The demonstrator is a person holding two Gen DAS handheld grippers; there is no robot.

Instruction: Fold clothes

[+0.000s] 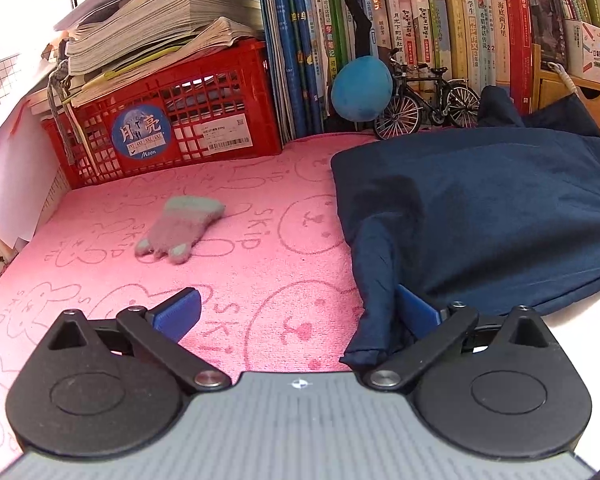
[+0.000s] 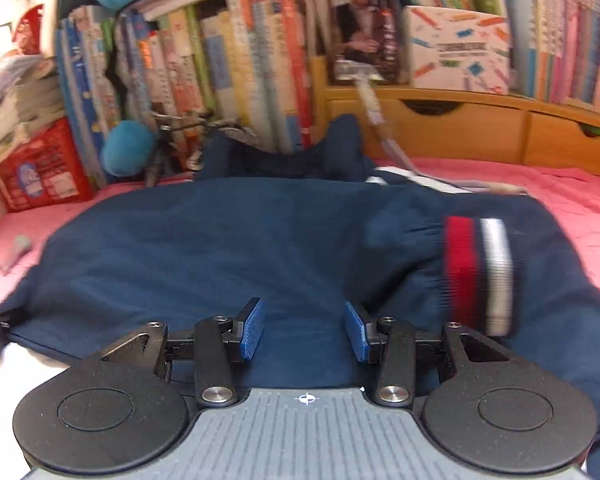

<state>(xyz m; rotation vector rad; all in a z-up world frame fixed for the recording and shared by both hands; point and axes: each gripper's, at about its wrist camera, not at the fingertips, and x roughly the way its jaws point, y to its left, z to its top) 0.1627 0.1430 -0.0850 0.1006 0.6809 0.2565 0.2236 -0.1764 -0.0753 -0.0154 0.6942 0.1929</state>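
Note:
A navy garment (image 1: pixel 480 216) lies spread on the pink towel (image 1: pixel 260 280), filling the right half of the left wrist view. A narrow fold of it (image 1: pixel 376 292) runs down beside the right fingertip of my left gripper (image 1: pixel 300 312), which is open wide over the towel. In the right wrist view, which is motion-blurred, the navy garment (image 2: pixel 220 240) fills the middle. A sleeve cuff (image 2: pixel 478 272) striped red, navy and white lies folded over it at the right. My right gripper (image 2: pixel 304 334) hovers open just above the cloth near its front edge, holding nothing.
A small grey glove (image 1: pixel 180 228) lies on the towel to the left. Behind stand a red crate (image 1: pixel 160 128) under stacked papers, a row of books (image 1: pixel 420 32), a blue plush (image 1: pixel 362 88), a model bicycle (image 1: pixel 424 100) and wooden drawers (image 2: pixel 460 120).

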